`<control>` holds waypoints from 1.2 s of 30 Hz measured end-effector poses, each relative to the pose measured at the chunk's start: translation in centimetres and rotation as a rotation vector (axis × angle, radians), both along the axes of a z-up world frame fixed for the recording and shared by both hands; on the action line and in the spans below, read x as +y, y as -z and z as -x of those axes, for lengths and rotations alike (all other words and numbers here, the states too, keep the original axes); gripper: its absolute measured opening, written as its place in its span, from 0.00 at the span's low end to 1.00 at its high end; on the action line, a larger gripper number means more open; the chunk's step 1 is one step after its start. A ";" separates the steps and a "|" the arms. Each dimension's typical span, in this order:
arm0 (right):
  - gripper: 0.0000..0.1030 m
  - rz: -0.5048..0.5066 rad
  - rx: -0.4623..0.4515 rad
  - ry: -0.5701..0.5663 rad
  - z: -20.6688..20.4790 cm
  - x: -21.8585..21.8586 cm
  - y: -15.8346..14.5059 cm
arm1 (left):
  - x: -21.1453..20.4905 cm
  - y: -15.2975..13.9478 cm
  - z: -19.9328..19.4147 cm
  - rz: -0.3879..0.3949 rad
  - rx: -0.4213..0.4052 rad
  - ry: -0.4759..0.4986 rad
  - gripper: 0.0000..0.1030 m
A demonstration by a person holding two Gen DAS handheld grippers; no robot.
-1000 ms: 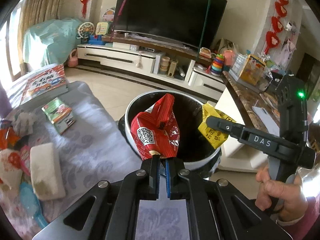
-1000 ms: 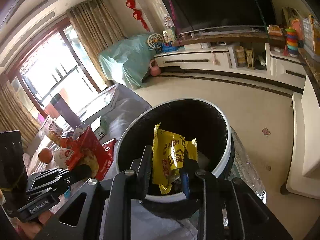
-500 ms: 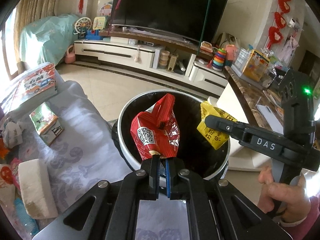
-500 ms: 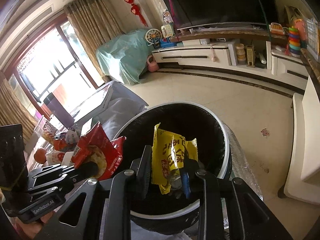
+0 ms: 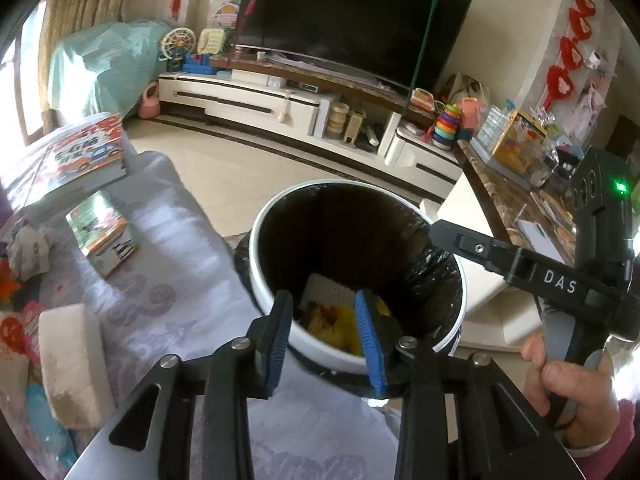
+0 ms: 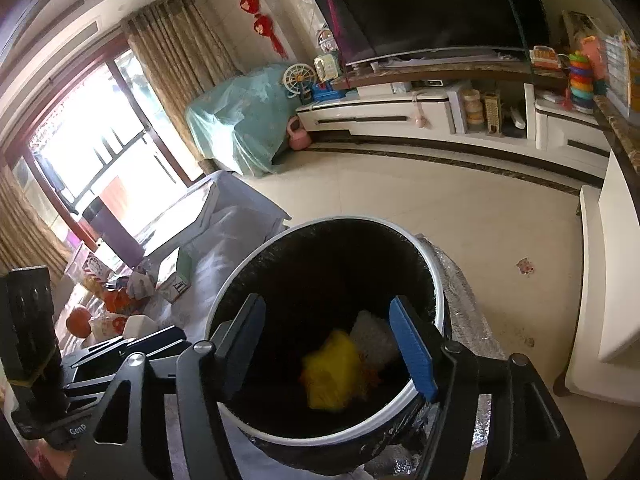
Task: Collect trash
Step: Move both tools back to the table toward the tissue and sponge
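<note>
- Both grippers hang over the white-rimmed trash bin (image 6: 434,300), and their jaws have just been opening: the left gripper (image 5: 325,334) and right gripper (image 6: 328,344) stand apart with nothing between the pads.
- The yellow snack wrapper (image 6: 330,374) lies inside the bin, beside a pale packet (image 6: 372,338).
- To finish the drop cleanly, keep the jaws spread and lift straight up from the bin, clear of its black liner (image 5: 442,258).
- More litter waits on the cloth-covered table (image 5: 160,280) beside the bin.

— What stands along the far wall?
— A dark television (image 5: 352,24) above a white cabinet (image 5: 240,98), with a stacking-ring toy (image 5: 447,126) at its right end.
— And left?
— A teal-covered heap (image 6: 240,120) by the curtains (image 6: 176,48).
</note>
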State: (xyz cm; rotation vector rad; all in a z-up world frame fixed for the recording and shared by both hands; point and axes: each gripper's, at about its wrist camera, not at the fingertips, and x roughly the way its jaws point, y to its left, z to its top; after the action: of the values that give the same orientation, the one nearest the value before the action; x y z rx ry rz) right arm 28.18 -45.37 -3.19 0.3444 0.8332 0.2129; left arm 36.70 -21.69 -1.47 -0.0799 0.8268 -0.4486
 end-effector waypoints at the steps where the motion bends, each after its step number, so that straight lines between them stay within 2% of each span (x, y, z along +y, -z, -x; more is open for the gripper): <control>1: 0.68 0.000 -0.003 0.003 0.1 0.0 -0.1 | 0.4 0.0 0.4 0.005 -0.004 -0.009 0.42; 2: 0.69 0.001 -0.011 0.005 0.4 0.1 -0.3 | 0.9 0.0 1.0 0.013 -0.010 -0.021 0.44; 11: 0.84 0.000 -0.060 -0.014 3.5 3.0 -1.0 | 5.8 0.9 7.4 0.058 -0.030 -0.112 0.47; 24: 0.85 -0.036 -0.051 -0.124 6.9 9.9 0.0 | 14.0 1.2 16.3 0.077 -0.035 -0.299 0.51; 36: 0.85 -0.051 -0.013 -0.228 8.1 16.2 1.4 | 17.5 0.3 21.0 0.043 -0.043 -0.417 0.52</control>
State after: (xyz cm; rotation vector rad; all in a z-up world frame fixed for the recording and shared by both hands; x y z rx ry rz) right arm 20.10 -29.20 -4.62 0.2950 0.8553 0.4489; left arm 15.68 -4.17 -1.73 -0.2760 0.7349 -0.0747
